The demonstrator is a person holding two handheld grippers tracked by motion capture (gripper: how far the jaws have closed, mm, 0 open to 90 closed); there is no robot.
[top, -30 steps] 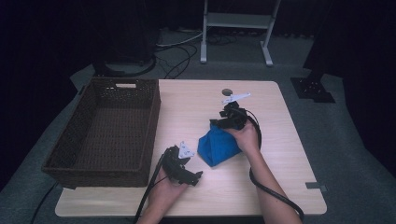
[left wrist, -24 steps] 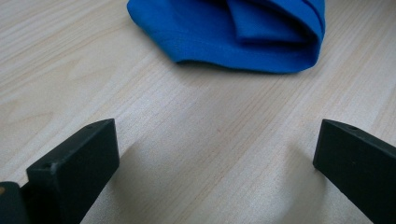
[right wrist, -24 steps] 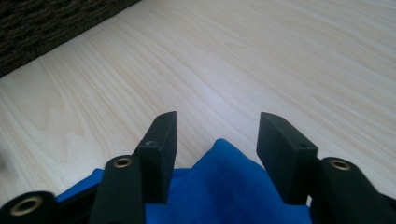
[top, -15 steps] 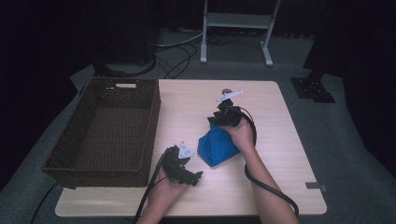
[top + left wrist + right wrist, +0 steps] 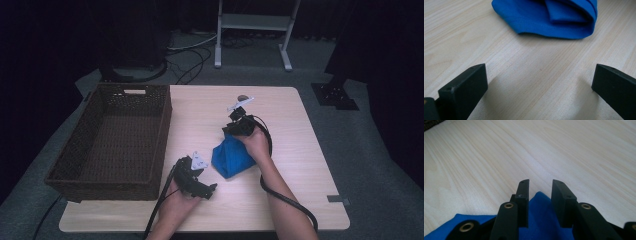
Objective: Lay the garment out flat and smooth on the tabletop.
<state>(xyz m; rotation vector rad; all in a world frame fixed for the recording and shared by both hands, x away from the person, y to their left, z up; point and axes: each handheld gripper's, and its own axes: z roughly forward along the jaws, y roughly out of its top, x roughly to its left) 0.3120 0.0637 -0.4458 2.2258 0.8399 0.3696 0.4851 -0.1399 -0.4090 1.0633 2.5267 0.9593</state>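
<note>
The blue cloth [image 5: 231, 157] is lying bunched on the worktop [image 5: 305, 130], right of the wicker basket [image 5: 117, 140]. The right hand-held gripper [image 5: 539, 192] is sitting at the cloth's far edge; its jaws have just been closing, a peak of the fabric is rising between them, and whether the pads are pressing it I cannot tell. The left hand-held gripper [image 5: 539, 82] is resting wide open and empty on the worktop just short of the cloth.

Blue cloth [image 5: 231, 157]; dark brown woven basket [image 5: 112, 140]
</note>
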